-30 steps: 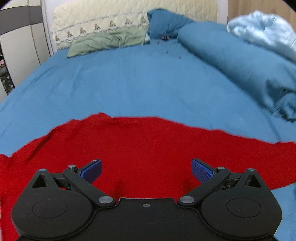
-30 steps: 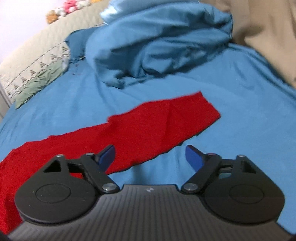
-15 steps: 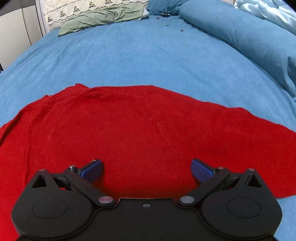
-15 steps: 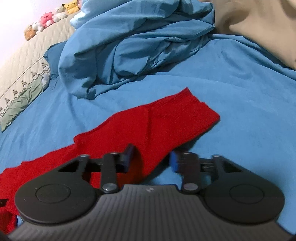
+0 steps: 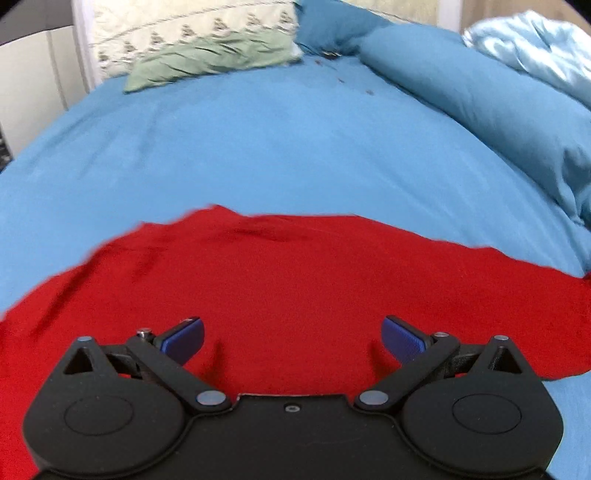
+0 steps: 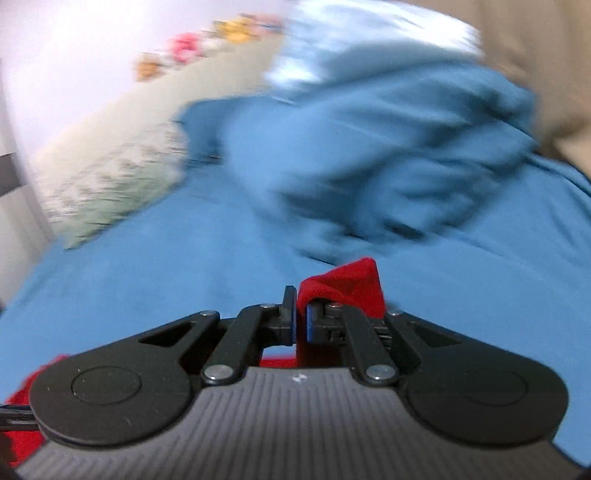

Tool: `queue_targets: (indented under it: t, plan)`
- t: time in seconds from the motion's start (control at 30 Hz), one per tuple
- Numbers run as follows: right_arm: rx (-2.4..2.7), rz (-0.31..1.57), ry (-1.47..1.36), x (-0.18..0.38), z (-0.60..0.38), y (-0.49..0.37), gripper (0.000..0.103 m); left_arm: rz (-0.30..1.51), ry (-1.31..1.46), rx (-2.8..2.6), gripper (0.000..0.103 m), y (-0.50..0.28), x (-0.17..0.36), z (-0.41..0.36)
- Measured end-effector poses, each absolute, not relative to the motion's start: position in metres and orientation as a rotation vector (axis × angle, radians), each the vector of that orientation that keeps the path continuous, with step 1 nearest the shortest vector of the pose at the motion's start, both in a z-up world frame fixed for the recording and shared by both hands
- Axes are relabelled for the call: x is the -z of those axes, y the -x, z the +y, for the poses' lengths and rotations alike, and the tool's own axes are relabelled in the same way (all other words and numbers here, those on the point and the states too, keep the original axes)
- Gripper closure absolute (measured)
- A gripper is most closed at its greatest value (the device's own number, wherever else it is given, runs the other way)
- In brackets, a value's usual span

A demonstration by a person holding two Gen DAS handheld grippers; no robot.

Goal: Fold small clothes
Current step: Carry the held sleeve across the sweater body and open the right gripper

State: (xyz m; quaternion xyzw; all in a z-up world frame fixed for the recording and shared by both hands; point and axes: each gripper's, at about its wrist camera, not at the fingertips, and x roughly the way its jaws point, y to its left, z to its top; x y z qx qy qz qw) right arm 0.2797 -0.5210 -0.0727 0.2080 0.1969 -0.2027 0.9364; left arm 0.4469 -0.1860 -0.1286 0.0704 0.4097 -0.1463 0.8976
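We see the red garment (image 5: 295, 288) spread flat on the blue bedsheet (image 5: 258, 147), lying right under and ahead of the left gripper (image 5: 293, 338). Its far edge curves across the sheet, and one end runs off to the right. That gripper hovers over the cloth with its blue pads (image 5: 184, 338) set wide apart and nothing between them.

In the right wrist view, we find the right gripper (image 6: 300, 317) pinched tight on an end of the same red garment (image 6: 347, 286); its jaws have just been closing, with the cloth between them. A fold of red sticks up just beyond and to the right of the fingertips, and more red hangs below the gripper's body at the lower left.

Beyond both grippers we see a bunched blue duvet (image 6: 388, 166) ahead and to the right, a green pillow (image 5: 210, 64) far ahead to the left, and a pale patterned headboard cushion (image 5: 192, 26) behind it. The right view is blurred.
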Motion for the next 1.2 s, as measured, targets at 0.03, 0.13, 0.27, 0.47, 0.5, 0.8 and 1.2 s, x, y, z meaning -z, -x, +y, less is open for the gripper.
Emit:
queue_targets:
  t: [0.03, 0.13, 0.27, 0.47, 0.5, 0.8, 1.2]
  plan:
    - [0.354, 0.382, -0.403, 0.059, -0.501, -0.29, 0.083, 0.84, -0.142, 0.286, 0.0, -0.446, 0.123, -0.173]
    - [0.187, 0.347, -0.347, 0.034, -0.436, -0.321, 0.083, 0.779, -0.144, 0.239, 0.0, -0.436, 0.109, -0.129]
    - [-0.026, 0.364, -0.299, 0.043, -0.336, -0.366, 0.083, 0.745, -0.105, 0.178, 0.0, -0.432, 0.105, -0.07]
    - [-0.129, 0.56, -0.239, 0.13, -0.226, -0.408, 0.083, 0.777, -0.01, 0.13, 0.0, -0.429, 0.121, -0.018]
    - [-0.132, 0.578, -0.223, 0.142, -0.215, -0.406, 0.083, 0.782, -0.003, 0.127, 0.0, -0.428, 0.124, -0.014]
    - [-0.175, 0.583, -0.092, 0.16, -0.191, -0.381, 0.035, 0.769, -0.031, 0.235, 0.0, -0.426, 0.127, -0.039]
    - [-0.038, 0.654, 0.013, 0.143, -0.282, -0.279, 0.021, 0.74, -0.296, 0.473, 0.007, -0.42, 0.156, -0.149]
